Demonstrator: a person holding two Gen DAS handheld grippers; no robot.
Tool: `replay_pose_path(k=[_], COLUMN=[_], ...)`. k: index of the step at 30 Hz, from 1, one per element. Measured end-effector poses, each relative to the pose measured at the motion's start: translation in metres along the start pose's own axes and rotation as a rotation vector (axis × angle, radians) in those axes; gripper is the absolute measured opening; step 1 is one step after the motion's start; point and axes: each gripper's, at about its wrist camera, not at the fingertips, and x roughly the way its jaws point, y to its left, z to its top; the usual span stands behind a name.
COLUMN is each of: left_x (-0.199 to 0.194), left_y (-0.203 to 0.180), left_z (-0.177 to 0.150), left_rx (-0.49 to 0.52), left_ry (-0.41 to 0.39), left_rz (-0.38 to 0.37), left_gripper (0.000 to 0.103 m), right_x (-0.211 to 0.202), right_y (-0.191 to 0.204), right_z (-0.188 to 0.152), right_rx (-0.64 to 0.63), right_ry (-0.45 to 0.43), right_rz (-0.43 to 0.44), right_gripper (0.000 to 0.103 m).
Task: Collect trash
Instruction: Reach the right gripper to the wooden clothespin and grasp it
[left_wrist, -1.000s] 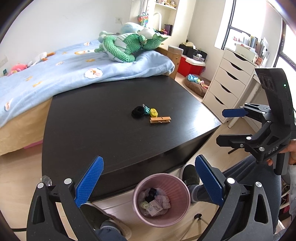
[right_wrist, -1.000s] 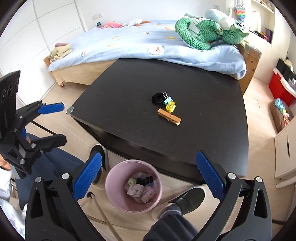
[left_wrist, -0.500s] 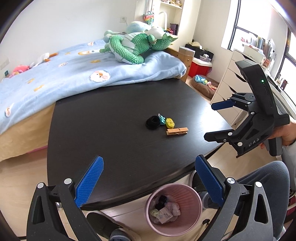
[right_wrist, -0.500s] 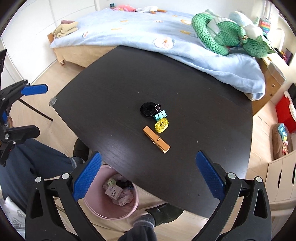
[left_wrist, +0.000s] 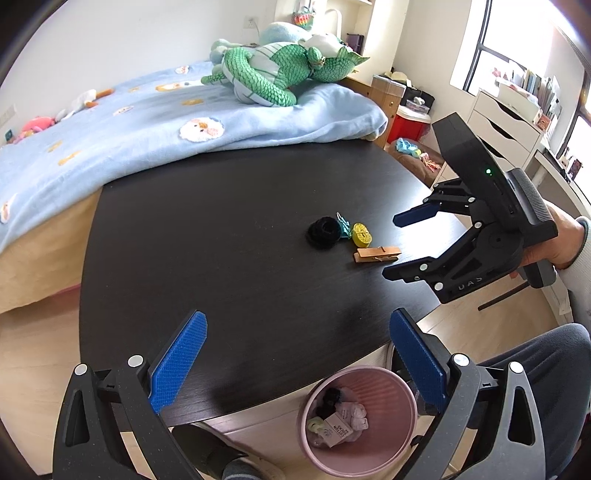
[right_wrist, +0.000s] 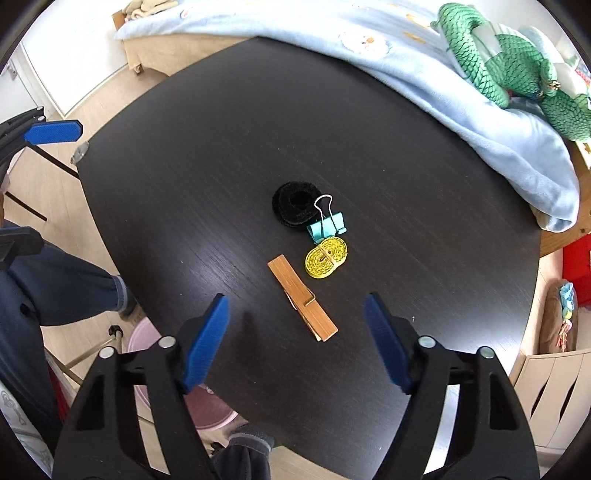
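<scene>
On the dark table (right_wrist: 229, 155) lie a wooden clothespin (right_wrist: 302, 298), a yellow rolled tape (right_wrist: 325, 257), a teal binder clip (right_wrist: 327, 225) and a black fuzzy ring (right_wrist: 295, 202). My right gripper (right_wrist: 297, 341) is open and empty, hovering just above the clothespin's near end; it also shows in the left wrist view (left_wrist: 393, 245). My left gripper (left_wrist: 295, 363) is open and empty over the table's near edge. A pink trash bin (left_wrist: 356, 415) holding several scraps stands on the floor below that edge.
A bed with a blue blanket (left_wrist: 155, 125) and a green plush toy (left_wrist: 280, 70) borders the table's far side. White drawers (left_wrist: 506, 125) stand at the right. The person's legs (right_wrist: 55, 280) and feet are by the bin.
Both grippers moved forward over the table. The right gripper came down close to the clothespin, and the bin slid toward the bottom of both views.
</scene>
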Motion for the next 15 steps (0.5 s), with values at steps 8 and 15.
replay_pose_path(k=[8,15], left_x=[0.004,0.006], left_y=[0.003,0.001], left_z=[-0.003,-0.004], left_rx=[-0.01,-0.005], left_ry=[0.008,0.004], left_rz=[-0.01,-0.01], left_gripper=[0.095,0.095], right_x=[0.015,0.013], right_y=[0.0,0.004], right_z=[0.0,-0.005], right_rx=[-0.009,-0.002], right_ry=[0.034,0.024], right_rz=[0.029,0.027], right_gripper=[0.032,0.012])
